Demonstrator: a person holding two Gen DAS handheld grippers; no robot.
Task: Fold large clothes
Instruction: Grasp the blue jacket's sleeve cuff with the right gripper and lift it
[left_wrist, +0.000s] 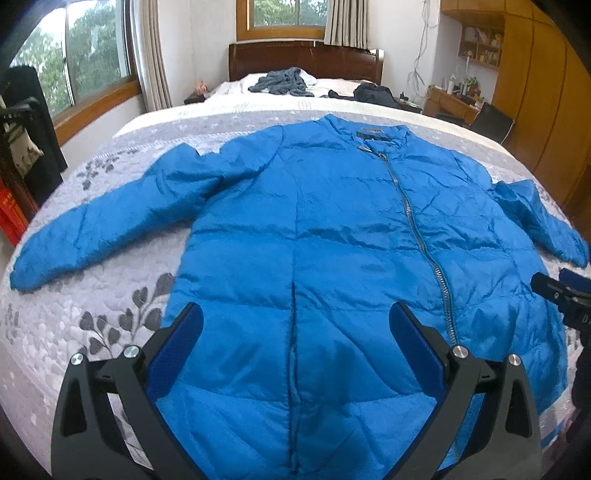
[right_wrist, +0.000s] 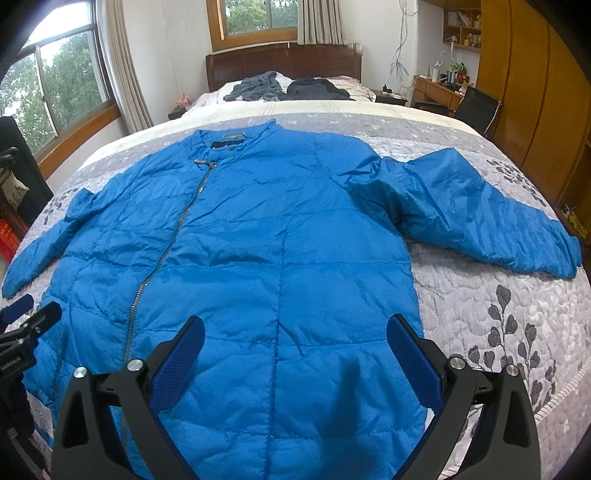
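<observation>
Blue padded jacket (left_wrist: 332, 236) spread flat, front up and zipped, on the quilted bedspread (left_wrist: 92, 332), hem toward the cameras and collar away. Left gripper (left_wrist: 295, 325) held above the hem, fingers (left_wrist: 184, 339) spread wide, nothing between them but a vertical seam of the jacket below. Right gripper (right_wrist: 295, 332) likewise above the hem, fingers (right_wrist: 410, 350) spread wide and empty, another seam running between them. Zipper (left_wrist: 417, 229) slanting from collar to hem, just outside the left gripper's right finger and outside the right gripper's left finger. One sleeve (left_wrist: 103, 225) stretched out beyond the left finger, the other sleeve (right_wrist: 480, 214) beyond the right finger, both lying on the bedspread. Far ahead of the fingertips, crumpled dark clothes (right_wrist: 288, 88) by the wooden headboard (right_wrist: 280, 59). Desk (right_wrist: 436, 90) and wardrobe (right_wrist: 535, 92) off to the right, windows to the left.
</observation>
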